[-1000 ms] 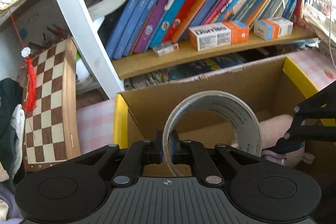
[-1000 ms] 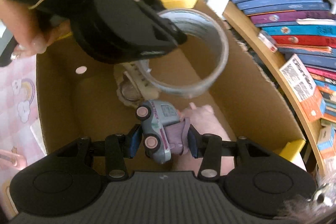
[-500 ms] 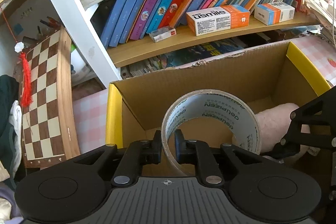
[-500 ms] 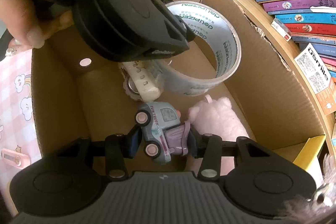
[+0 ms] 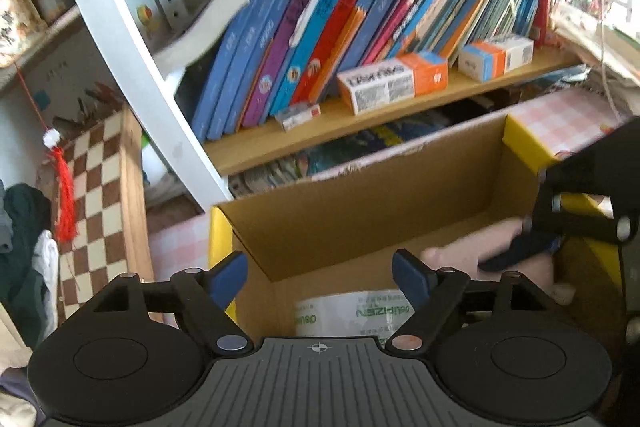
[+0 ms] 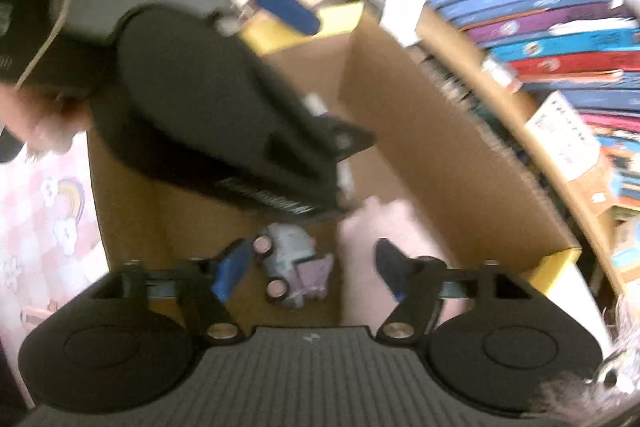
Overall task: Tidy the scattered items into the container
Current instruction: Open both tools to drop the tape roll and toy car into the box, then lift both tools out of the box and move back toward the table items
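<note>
The bookshelf (image 5: 360,115) fills the back of the room, its books (image 5: 340,39) leaning on their spines. In front of it the open cardboard box (image 5: 360,211) sits on a pink checked cloth (image 6: 44,211), yellow-edged flaps turned outward.

Inside the box a pink plush toy (image 6: 376,227) lies along the floor toward the shelf-side wall. Beside it, near the box's middle, the roll of tape (image 5: 352,311) has its printed band facing up toward the left wrist camera; which way its opening faces I cannot tell. The small toy truck (image 6: 294,271) lies tipped on its side, two wheels showing, its length running roughly away from the right camera.

The left gripper (image 5: 320,273) hangs above the tape, jaws opening and wide apart, nothing between the pads; the roll sits below and free of them. The right gripper (image 6: 308,265) is opening too, the truck lying in the gap, clear of both blue pads, the plush just past the right finger.
</note>
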